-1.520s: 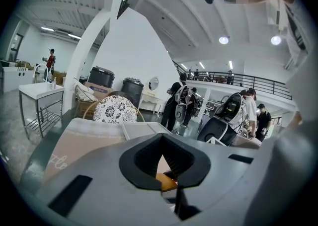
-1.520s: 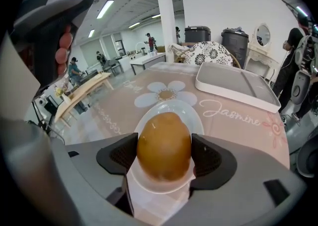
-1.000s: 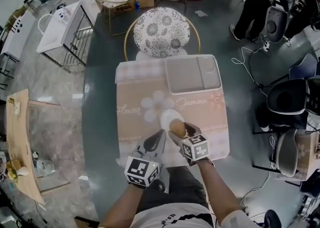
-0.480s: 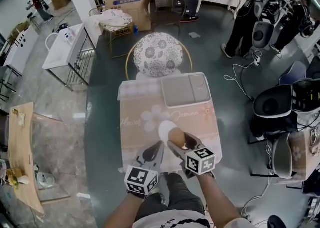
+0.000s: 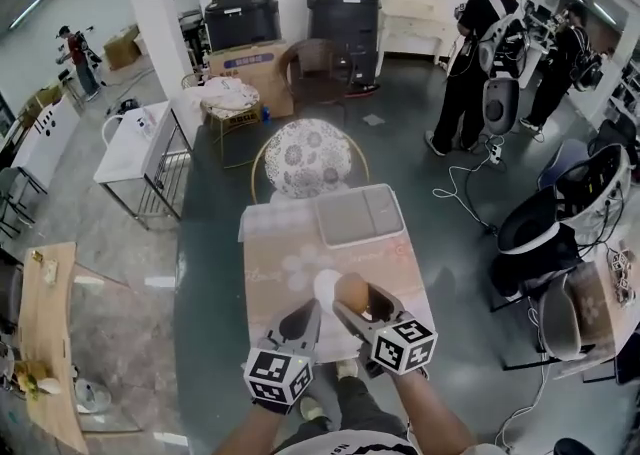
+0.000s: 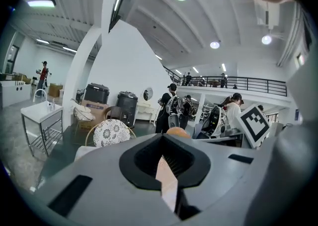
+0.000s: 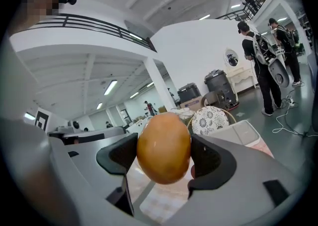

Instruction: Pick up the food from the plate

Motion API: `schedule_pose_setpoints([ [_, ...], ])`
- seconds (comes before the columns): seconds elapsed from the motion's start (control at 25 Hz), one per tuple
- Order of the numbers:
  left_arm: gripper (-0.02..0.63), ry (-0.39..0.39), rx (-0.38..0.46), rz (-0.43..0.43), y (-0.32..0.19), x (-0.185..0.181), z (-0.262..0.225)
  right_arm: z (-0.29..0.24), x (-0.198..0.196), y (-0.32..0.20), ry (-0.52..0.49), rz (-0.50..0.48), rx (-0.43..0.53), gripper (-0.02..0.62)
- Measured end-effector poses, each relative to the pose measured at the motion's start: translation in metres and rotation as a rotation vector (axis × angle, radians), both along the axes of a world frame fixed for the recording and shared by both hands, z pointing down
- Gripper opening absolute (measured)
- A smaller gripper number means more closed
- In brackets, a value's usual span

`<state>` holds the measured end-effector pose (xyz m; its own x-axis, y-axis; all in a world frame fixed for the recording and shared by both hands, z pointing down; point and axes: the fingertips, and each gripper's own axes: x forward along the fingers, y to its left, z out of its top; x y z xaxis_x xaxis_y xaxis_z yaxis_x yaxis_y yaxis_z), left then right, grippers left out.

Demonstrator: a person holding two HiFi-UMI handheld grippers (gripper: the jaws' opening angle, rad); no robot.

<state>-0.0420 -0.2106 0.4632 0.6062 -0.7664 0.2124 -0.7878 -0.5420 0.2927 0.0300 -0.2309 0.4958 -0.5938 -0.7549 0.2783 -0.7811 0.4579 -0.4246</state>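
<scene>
A round orange-brown piece of food (image 7: 164, 148) sits pinched between the two jaws of my right gripper (image 7: 164, 156), which is shut on it. In the head view the food (image 5: 351, 289) hangs in the right gripper (image 5: 350, 299) just above the right edge of the small white plate (image 5: 324, 286) on the pink flowered table (image 5: 290, 253). My left gripper (image 5: 304, 315) is to the left of the plate, shut with nothing in it. In the left gripper view its jaws (image 6: 167, 173) meet with only a thin slit, and the food (image 6: 177, 131) peeks over them.
A grey two-part tray (image 5: 358, 215) lies at the table's far right. A patterned round chair (image 5: 307, 156) stands behind the table. People (image 5: 478, 53) stand at the far right by office chairs (image 5: 545, 233). A wire cart (image 5: 150, 148) is at the left.
Both grippers have risen with the view tilting up to show more of the room. The right gripper keeps the food, now held above the plate's edge.
</scene>
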Motion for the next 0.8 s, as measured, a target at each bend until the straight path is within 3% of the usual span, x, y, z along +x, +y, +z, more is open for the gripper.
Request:
schedule_pose_setpoints([
  [0.8,0.005,0.023,0.089,0.005,0.040,0.012,-0.065,-0.083,0.001,0.054,0.044,0.001,0.198,0.313],
])
